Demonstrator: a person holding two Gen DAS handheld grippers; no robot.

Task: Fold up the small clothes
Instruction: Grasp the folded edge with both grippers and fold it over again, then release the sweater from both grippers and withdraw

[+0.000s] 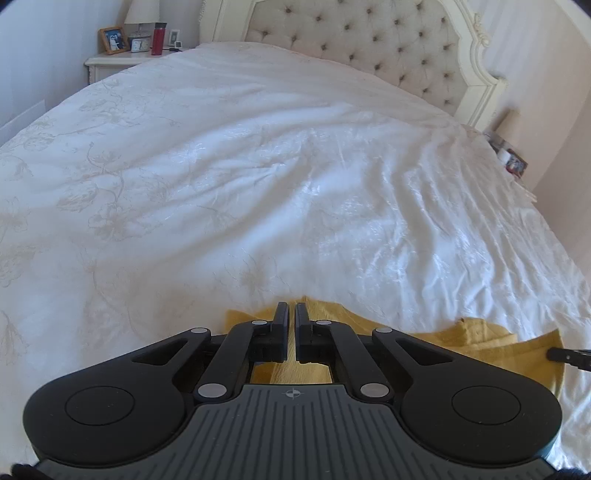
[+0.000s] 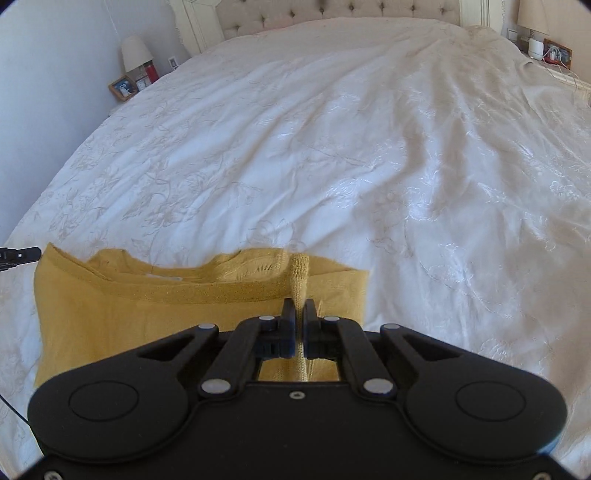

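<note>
A small mustard-yellow knit top [image 2: 147, 314] lies on the white bedspread [image 2: 332, 147] at the near edge, neckline toward the headboard. My right gripper [image 2: 299, 308] is shut on a fold of its ribbed sleeve, which runs between the fingers. In the left wrist view the same top [image 1: 480, 343] shows under and to the right of my left gripper [image 1: 291, 314]. Its fingers are almost together over the yellow cloth; whether they pinch any is hidden. The right gripper's tip [image 1: 569, 356] shows at the right edge.
The wide bed has a tufted cream headboard [image 1: 351, 33]. A nightstand [image 1: 110, 62] at the far left carries a lamp, a photo frame, a clock and a red bottle. Another nightstand [image 2: 550, 51] with small devices stands at the far right.
</note>
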